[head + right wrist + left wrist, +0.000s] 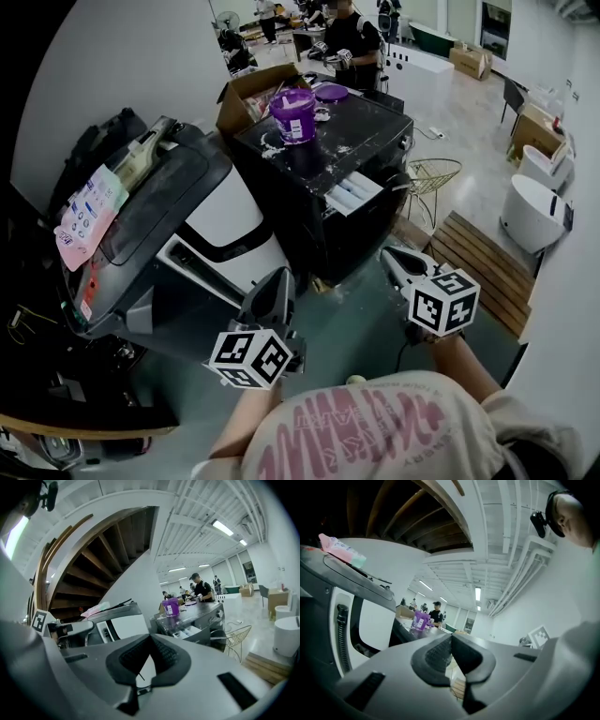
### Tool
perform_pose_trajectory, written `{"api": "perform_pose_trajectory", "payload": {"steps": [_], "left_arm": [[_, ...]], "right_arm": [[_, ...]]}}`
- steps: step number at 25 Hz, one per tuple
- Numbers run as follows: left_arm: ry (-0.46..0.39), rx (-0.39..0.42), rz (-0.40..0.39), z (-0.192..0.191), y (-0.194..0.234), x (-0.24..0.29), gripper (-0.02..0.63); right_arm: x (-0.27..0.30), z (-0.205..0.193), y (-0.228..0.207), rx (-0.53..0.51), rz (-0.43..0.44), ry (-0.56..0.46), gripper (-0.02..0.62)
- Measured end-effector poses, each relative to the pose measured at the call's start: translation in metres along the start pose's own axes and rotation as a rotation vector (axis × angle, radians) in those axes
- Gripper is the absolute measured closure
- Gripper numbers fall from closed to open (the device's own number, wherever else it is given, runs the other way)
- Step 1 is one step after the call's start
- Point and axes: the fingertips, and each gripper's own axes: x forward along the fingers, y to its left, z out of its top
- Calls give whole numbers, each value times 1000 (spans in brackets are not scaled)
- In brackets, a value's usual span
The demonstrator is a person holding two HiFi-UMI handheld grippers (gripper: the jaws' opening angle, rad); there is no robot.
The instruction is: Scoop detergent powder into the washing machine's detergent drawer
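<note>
Holding nothing, left gripper [274, 289] and right gripper [394, 261] are both closed, well apart from the washing machine [309, 178]. Purple detergent tub [293, 114] stands open on top. Detergent drawer [354, 195] appears pulled out. Scooping not yet begun.

Ceiling lights [222, 527] brighten the room evenly; the floor [478, 131] shines pale. Fisheye bending curves all edges, and the corners fall black.

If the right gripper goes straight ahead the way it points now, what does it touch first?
Probably the front of the dark washing machine, close to its open detergent drawer. The right gripper, fingers closed on nothing, aims near that machine's left corner, so the white machine beside it is also possible.
</note>
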Motion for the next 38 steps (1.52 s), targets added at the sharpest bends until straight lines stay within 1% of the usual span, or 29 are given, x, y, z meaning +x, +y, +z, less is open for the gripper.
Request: {"api": "perform_pose_trajectory", "payload": {"steps": [2, 5, 7, 10, 15, 17, 19, 23, 26, 30, 33, 38], "left_arm": [[-10, -14, 14, 2, 2, 14, 603], [-3, 18, 29, -2, 3, 30, 603], [7, 24, 40, -8, 8, 38, 603], [47, 13, 45, -17, 18, 51, 603], [68, 19, 70, -26, 35, 82, 603], [60, 32, 75, -24, 44, 98, 603], [58, 51, 80, -18, 55, 118, 603], [87, 87, 85, -8, 79, 162, 603], [96, 78, 76, 1, 99, 199, 603], [103, 69, 58, 18, 122, 244, 603], [97, 67, 56, 34, 142, 274, 603], [64, 83, 24, 51, 162, 315, 603]], "right_arm": [[9, 5, -10, 12, 17, -5, 597], [23, 4, -19, 22, 55, -3, 597], [32, -1, -26, 20, 59, 17, 597], [45, -9, -37, 40, 60, 37, 597], [76, -18, -61, 67, 61, 82, 597], [92, -15, -70, 81, 66, 86, 597], [112, -8, -79, 93, 72, 82, 597], [154, 8, -98, 125, 78, 73, 597], [190, 26, -112, 150, 83, 67, 597], [233, 56, -127, 155, 91, 52, 597], [263, 77, -138, 162, 95, 25, 597], [301, 105, -154, 161, 104, -61, 597]]}}
